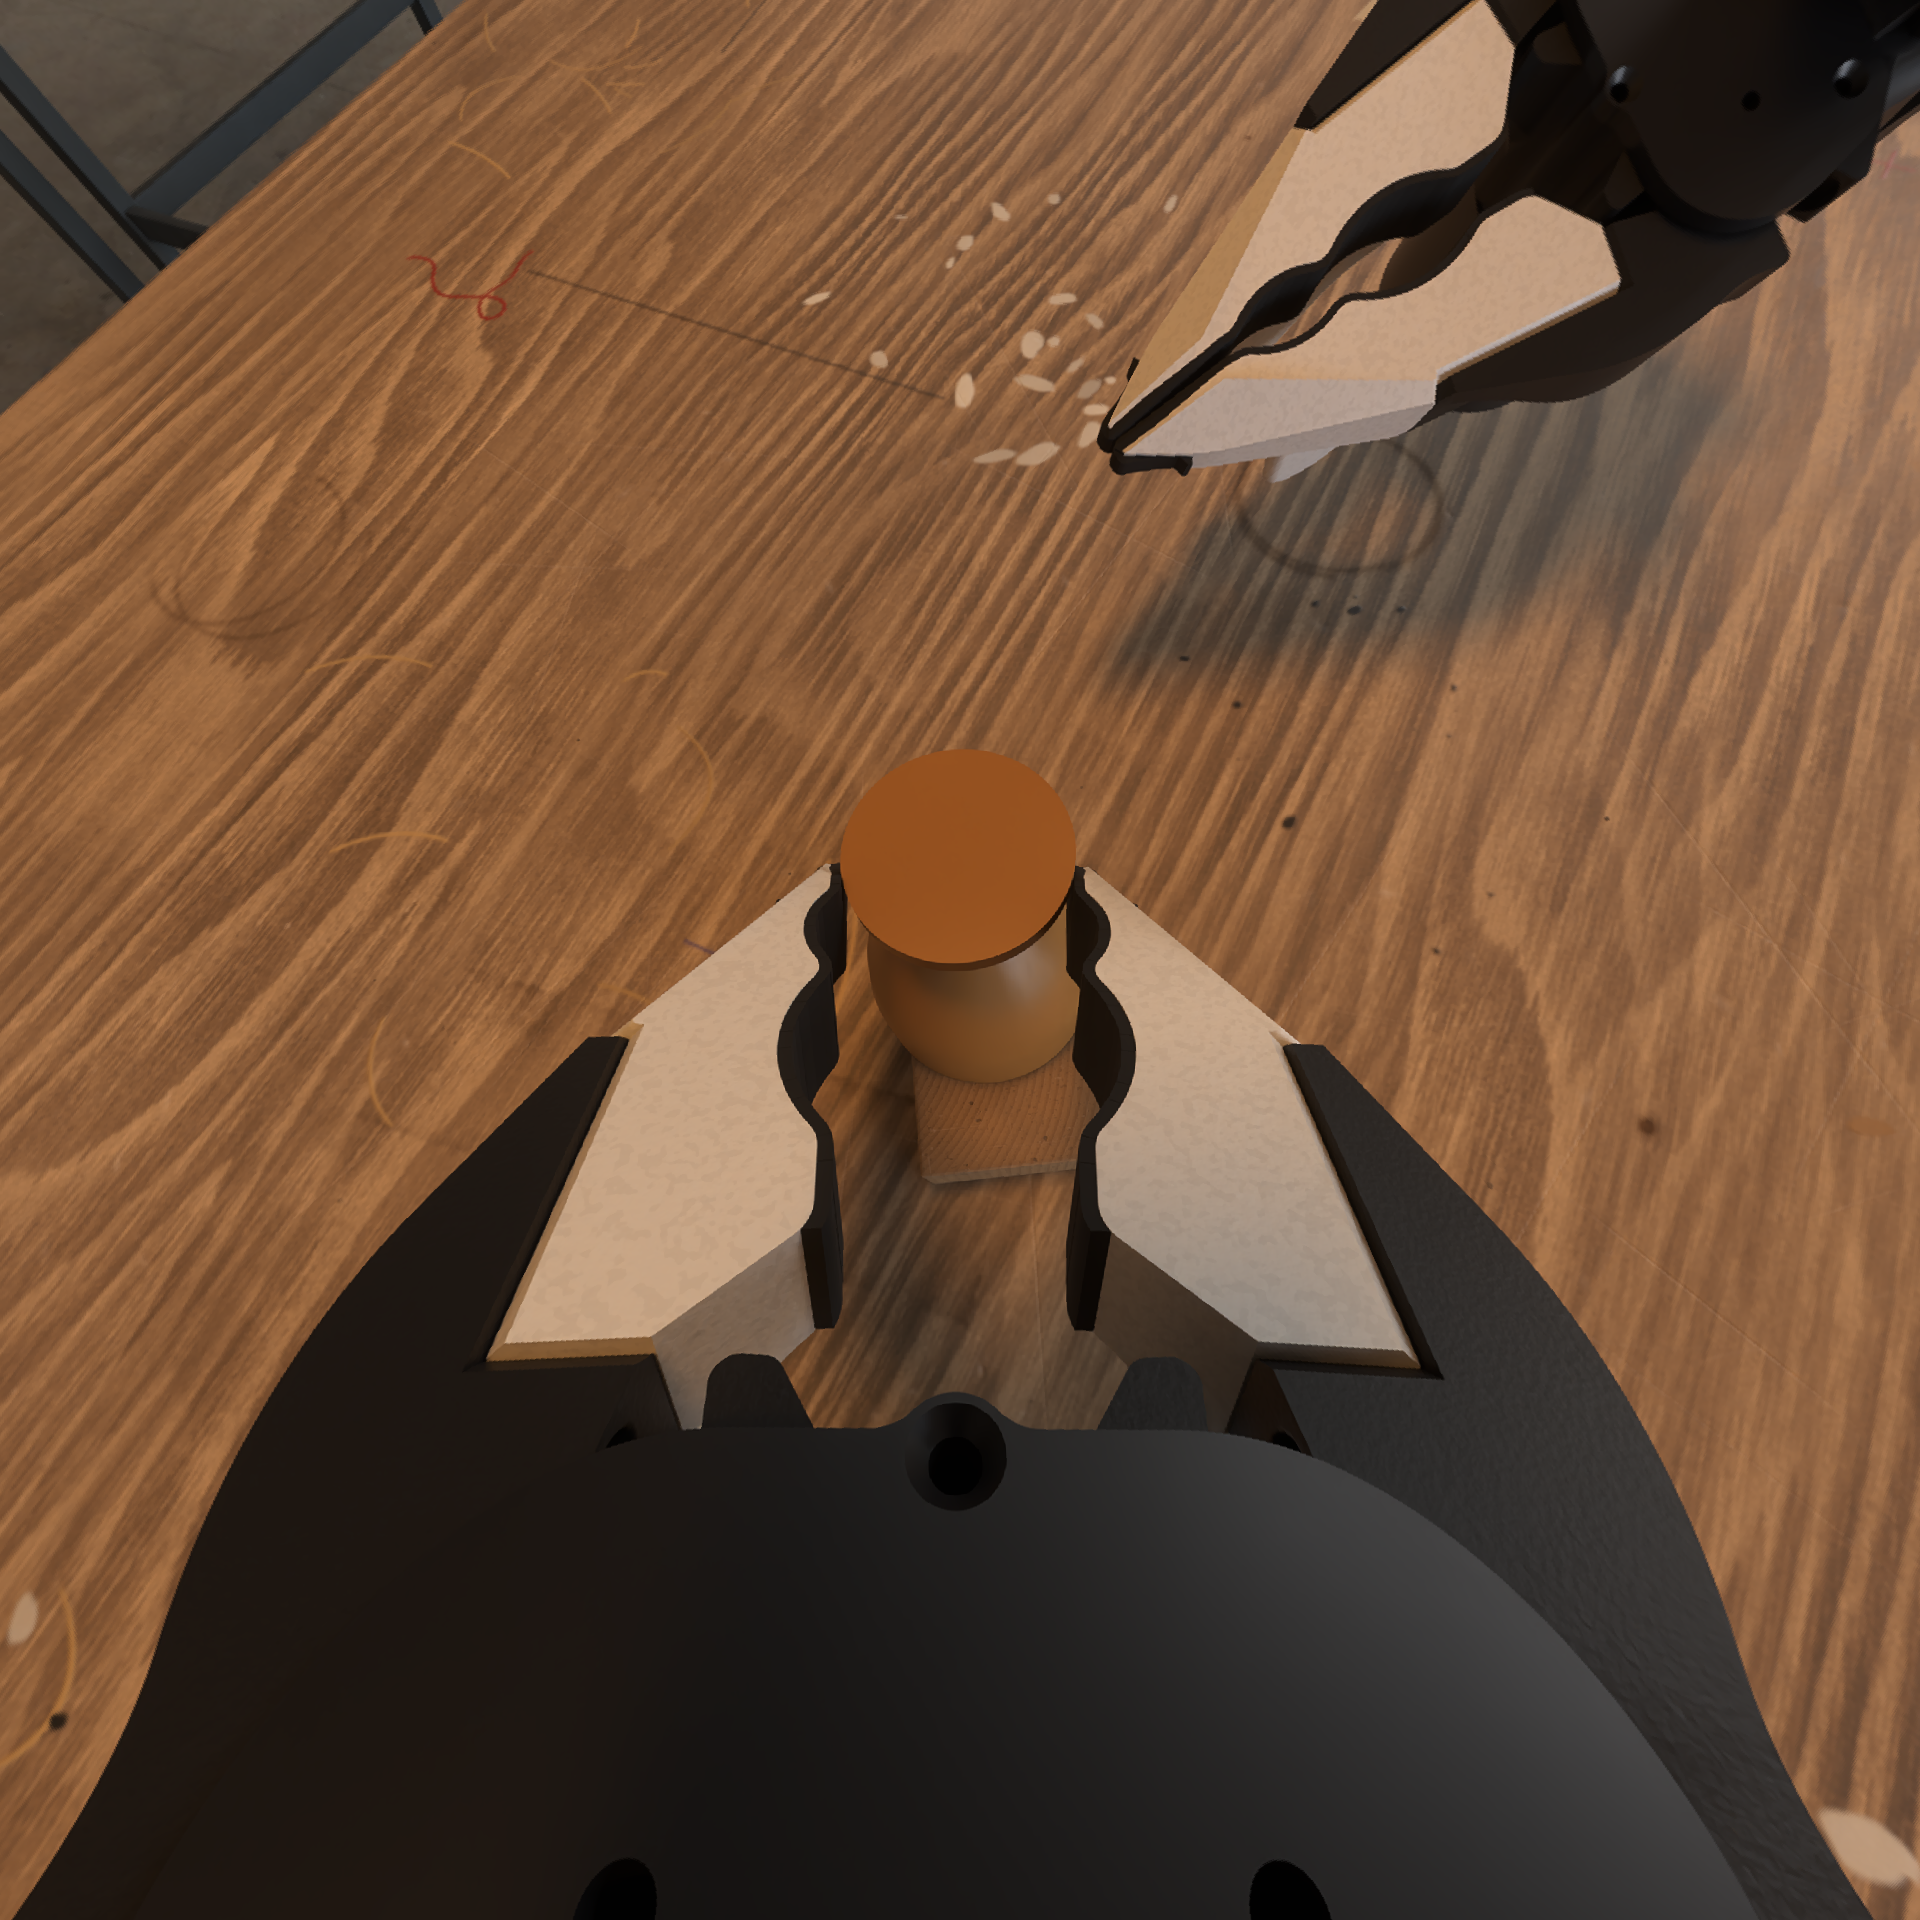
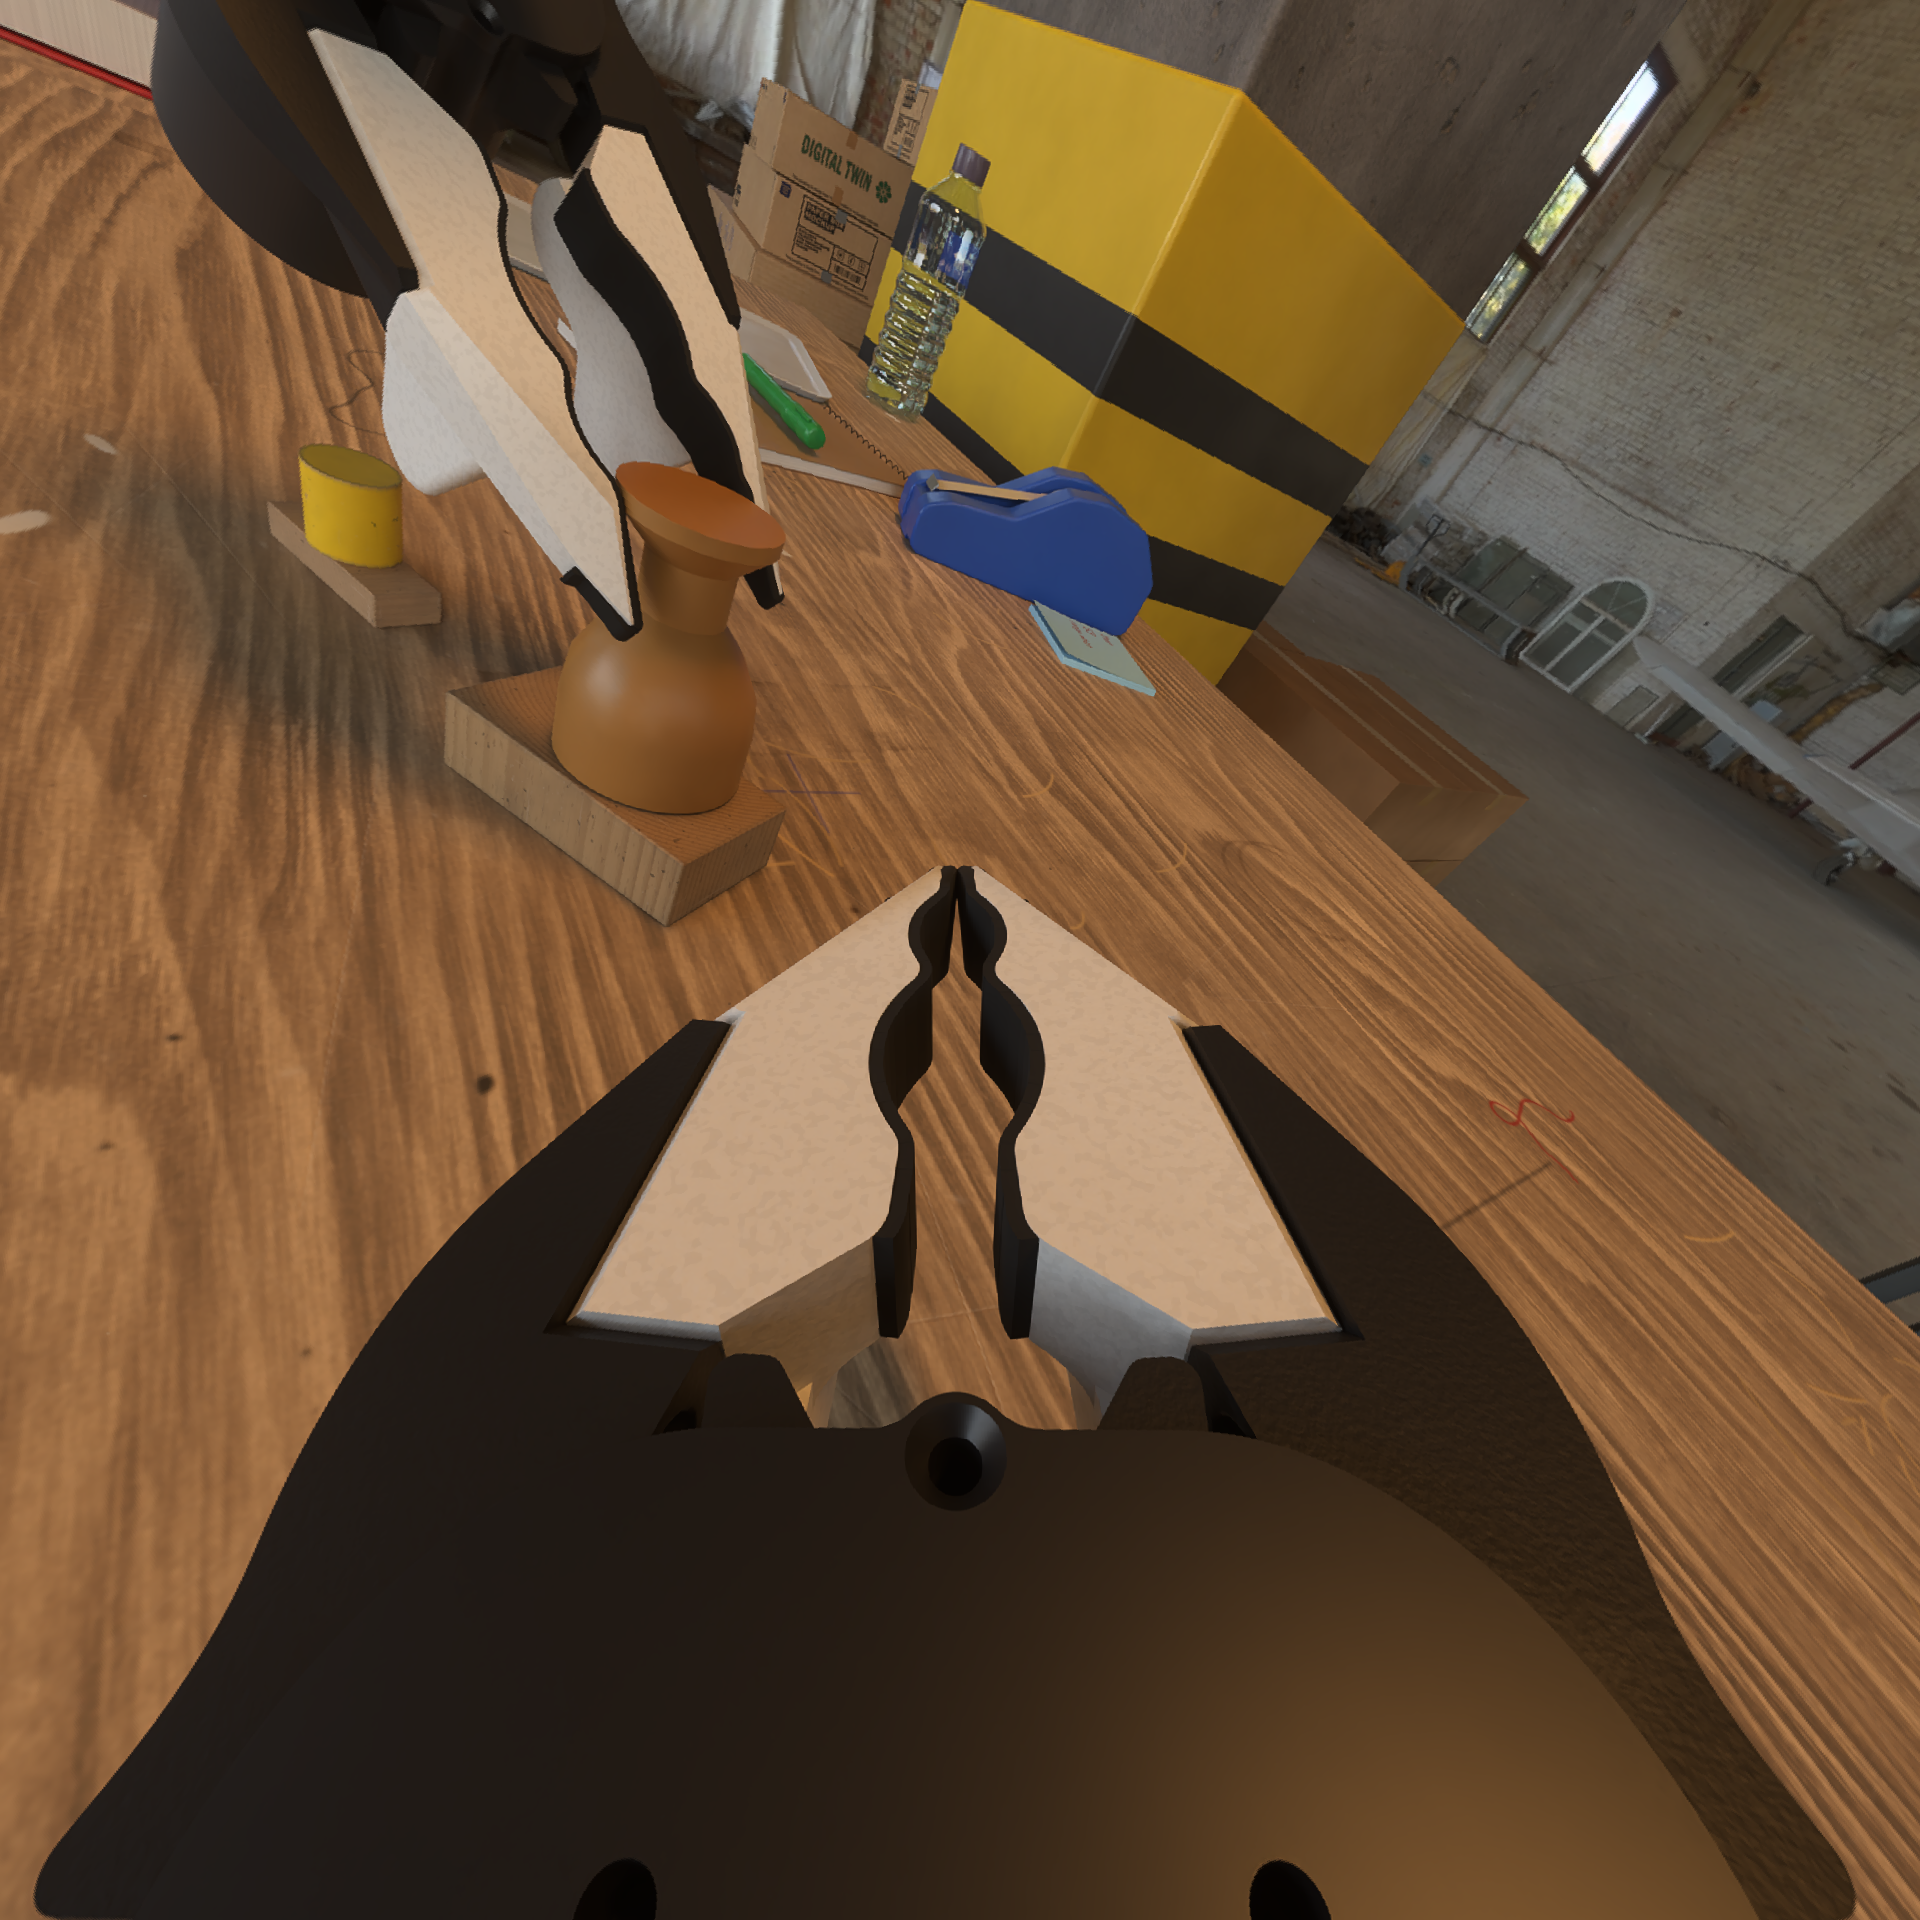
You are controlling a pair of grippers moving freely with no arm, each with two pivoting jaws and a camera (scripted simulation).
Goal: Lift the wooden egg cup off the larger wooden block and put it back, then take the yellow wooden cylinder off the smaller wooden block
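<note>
The brown wooden egg cup (image 1: 956, 862) stands upside down on the larger wooden block (image 2: 623, 831), its flat foot on top. My left gripper (image 1: 956, 883) comes down on it from above, and its fingers (image 2: 613, 540) are closed on the cup's narrow neck (image 2: 686, 613). I cannot tell whether the cup rests on the block or sits just above it. The yellow wooden cylinder (image 2: 350, 506) stands on the smaller wooden block (image 2: 358, 587) farther back. My right gripper (image 2: 956, 878) is shut and empty, hovering low over the table in front of the larger block; it also shows in the left wrist view (image 1: 1117, 457).
On the wooden table behind the blocks are a blue tape dispenser (image 2: 1029, 540), a pale notepad (image 2: 1091, 649), a green marker (image 2: 784, 405) and a plastic bottle (image 2: 925, 281). A yellow-and-black box (image 2: 1143, 312) and cardboard boxes (image 2: 821, 177) stand beyond. The table edge (image 2: 1558, 987) runs along the right.
</note>
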